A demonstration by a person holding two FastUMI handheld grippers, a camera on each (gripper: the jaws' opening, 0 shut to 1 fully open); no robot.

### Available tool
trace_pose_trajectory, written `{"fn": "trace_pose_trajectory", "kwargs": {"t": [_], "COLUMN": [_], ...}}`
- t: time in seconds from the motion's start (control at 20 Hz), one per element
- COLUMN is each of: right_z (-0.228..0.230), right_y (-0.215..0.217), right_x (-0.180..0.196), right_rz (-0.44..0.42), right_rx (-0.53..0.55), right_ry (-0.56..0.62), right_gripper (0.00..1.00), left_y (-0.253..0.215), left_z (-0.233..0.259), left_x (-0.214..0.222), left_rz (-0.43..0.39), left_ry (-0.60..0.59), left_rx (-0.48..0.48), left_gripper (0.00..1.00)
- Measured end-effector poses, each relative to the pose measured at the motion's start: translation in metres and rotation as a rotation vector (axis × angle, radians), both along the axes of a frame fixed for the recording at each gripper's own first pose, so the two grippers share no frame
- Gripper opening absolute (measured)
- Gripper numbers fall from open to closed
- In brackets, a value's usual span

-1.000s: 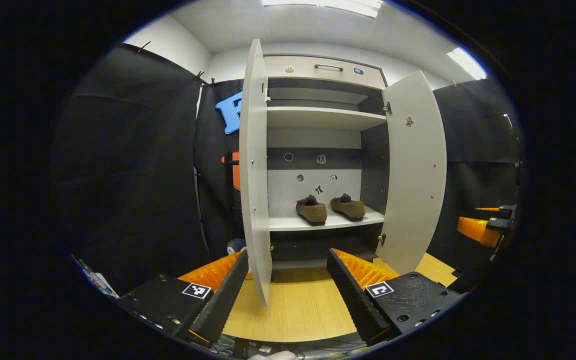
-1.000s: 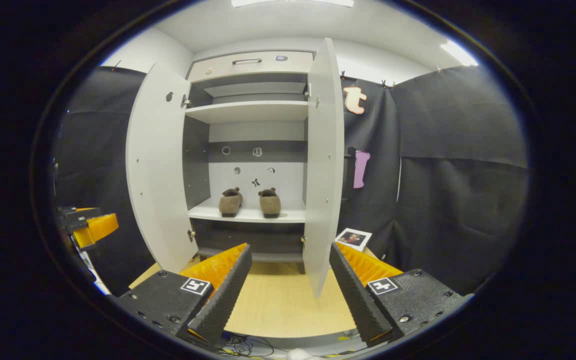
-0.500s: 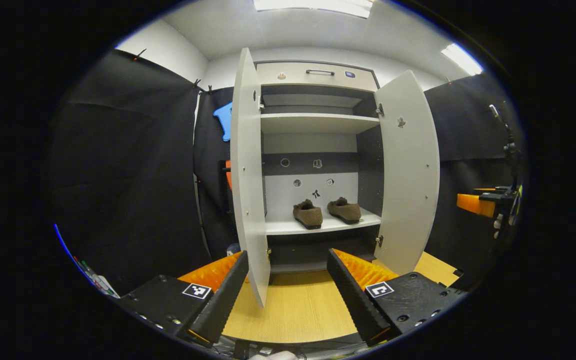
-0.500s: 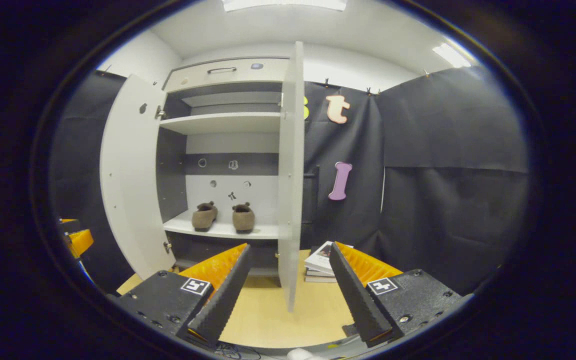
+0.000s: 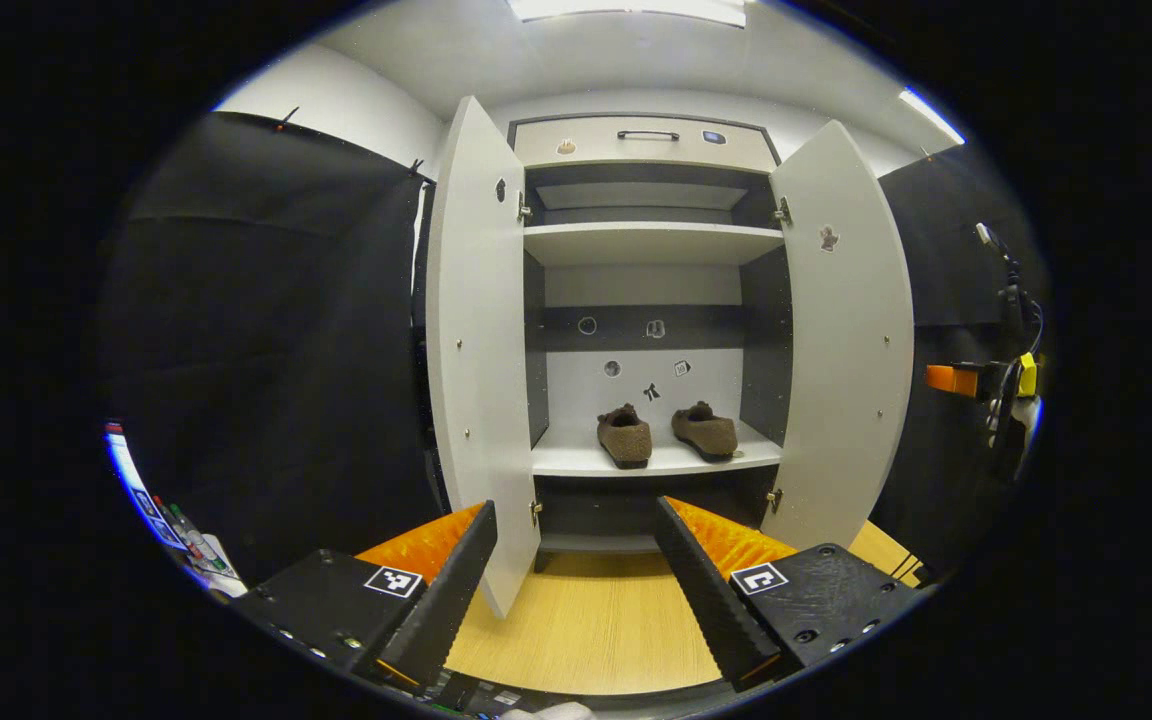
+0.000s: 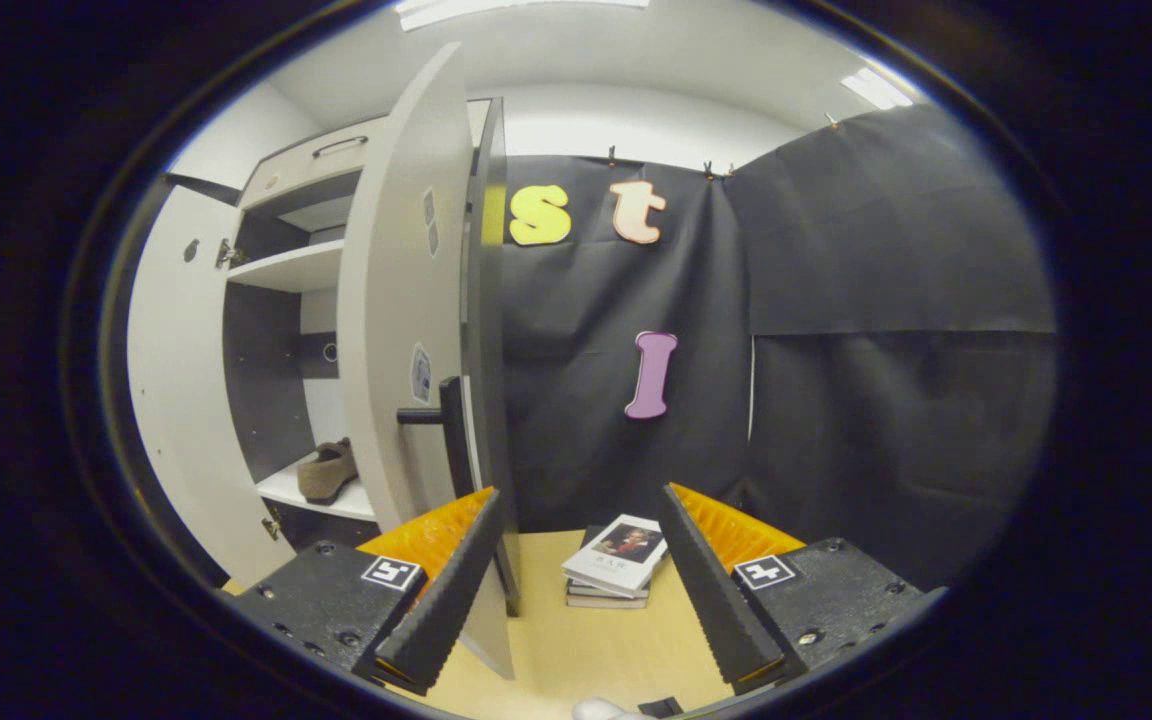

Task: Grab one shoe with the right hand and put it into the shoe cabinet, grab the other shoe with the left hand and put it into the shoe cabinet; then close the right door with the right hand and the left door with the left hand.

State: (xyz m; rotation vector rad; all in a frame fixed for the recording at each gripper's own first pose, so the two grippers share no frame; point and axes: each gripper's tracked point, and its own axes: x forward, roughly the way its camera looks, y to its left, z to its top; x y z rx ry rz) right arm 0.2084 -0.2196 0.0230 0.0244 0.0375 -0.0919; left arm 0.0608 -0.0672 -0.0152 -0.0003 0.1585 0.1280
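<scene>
Since a second ago the right gripper has swung round to the right door's outer face, its handle at 10 o'clock. Both shoes sit on the cabinet's shelf, 12 o'clock of the left gripper. Both grippers' jaws gape apart, empty; both doors stand open.

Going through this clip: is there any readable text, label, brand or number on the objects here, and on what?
Nothing can be quoted.
Top book of the stack: print under a cover picture, too small to read.
Stickers on the cabinet back panel: tiny pictures, no legible words.
Sticker on the right door: blurred.
Square markers near the fingers: coded patterns, no words.
</scene>
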Motion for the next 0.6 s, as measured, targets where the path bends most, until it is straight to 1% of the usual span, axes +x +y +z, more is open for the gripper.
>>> {"fn": "trace_pose_trajectory", "kwargs": {"t": [0.1,0.2,0.25,0.3,0.35,0.45,0.6], "right_z": [0.001,0.001,0.003,0.005,0.003,0.002,0.001], "right_y": [0.006,0.014,0.014,0.014,0.016,0.020,0.031], "right_x": [0.018,0.027,0.028,0.028,0.028,0.029,0.025], "right_rz": [0.061,0.126,0.145,0.162,0.187,0.202,0.203], "right_rx": [0.000,-0.023,-0.035,-0.035,-0.032,-0.018,-0.018], "right_ry": [0.002,0.005,0.000,-0.005,0.002,0.001,0.001], "right_gripper": [0.99,0.98,0.98,0.92,0.96,0.94,0.93], "left_y": [-0.006,-0.011,-0.012,-0.015,-0.016,-0.020,-0.018], "left_z": [-0.001,-0.002,-0.002,-0.003,-0.005,-0.005,-0.009], "left_x": [0.002,0.004,0.004,0.005,0.006,0.007,0.012], "left_rz": [0.036,0.073,0.091,0.104,0.114,0.121,0.109], "left_ry": [0.003,0.006,0.006,0.010,0.012,0.014,0.018], "left_rx": [-0.001,-0.004,-0.002,0.002,0.006,0.009,0.002], "left_gripper": [0.96,0.96,0.96,0.96,0.96,0.96,0.96]}}
